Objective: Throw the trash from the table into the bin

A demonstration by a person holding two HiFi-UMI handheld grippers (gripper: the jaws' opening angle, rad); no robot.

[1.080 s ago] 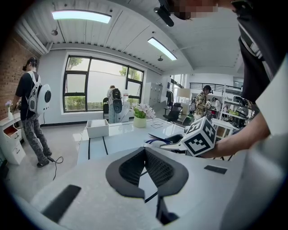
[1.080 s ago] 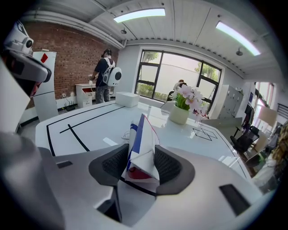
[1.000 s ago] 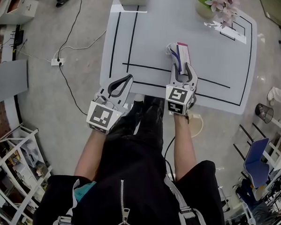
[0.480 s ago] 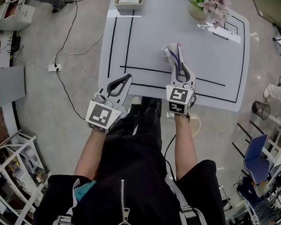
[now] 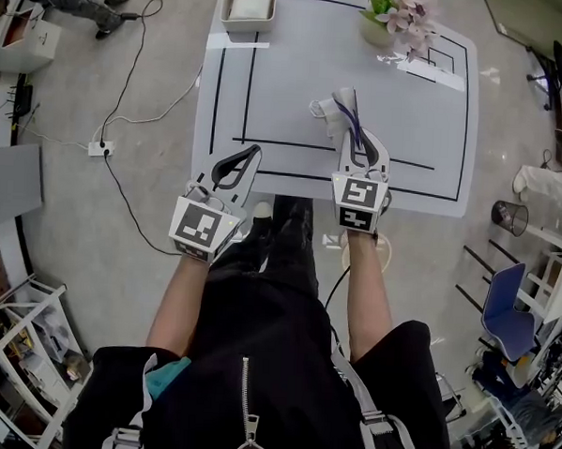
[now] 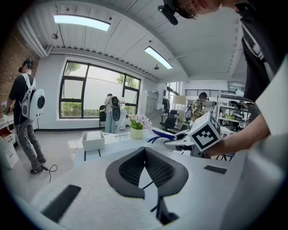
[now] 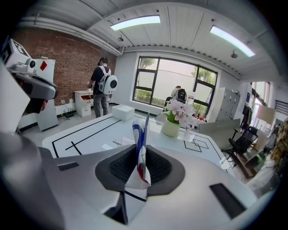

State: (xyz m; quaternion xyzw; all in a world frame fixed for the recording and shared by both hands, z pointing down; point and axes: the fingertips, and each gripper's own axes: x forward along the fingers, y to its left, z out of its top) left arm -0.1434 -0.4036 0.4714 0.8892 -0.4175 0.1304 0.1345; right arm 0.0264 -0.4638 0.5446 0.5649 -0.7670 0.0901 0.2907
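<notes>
Looking steeply down through the head camera, I see a pale grey table (image 5: 298, 70) marked with black lines filling the upper middle of the frame, bare floor all around it. Both arms reach in from below towards its near edge.

The right gripper (image 5: 358, 131) is over the near half of the table, just past the long black line. Its jaws are closing, and the pads already press flat on a crumpled wrapper (image 5: 336, 111) – the trash. In the right gripper view I see that wrapper standing on edge between the pads, white with blue and red print, its top poking up past the fingertips and its tail hanging below them.

The left gripper (image 5: 253, 155) hangs at the table's near left edge, well apart from the right one. Its jaws are together at the tips, with nothing between them.

At the far left corner of the table sits a white rectangular tub (image 5: 248, 3). At the far right is a pale pot of pink flowers (image 5: 390, 11). Off the table, on the floor to the right, stands a small dark wire basket (image 5: 509, 218).
</notes>
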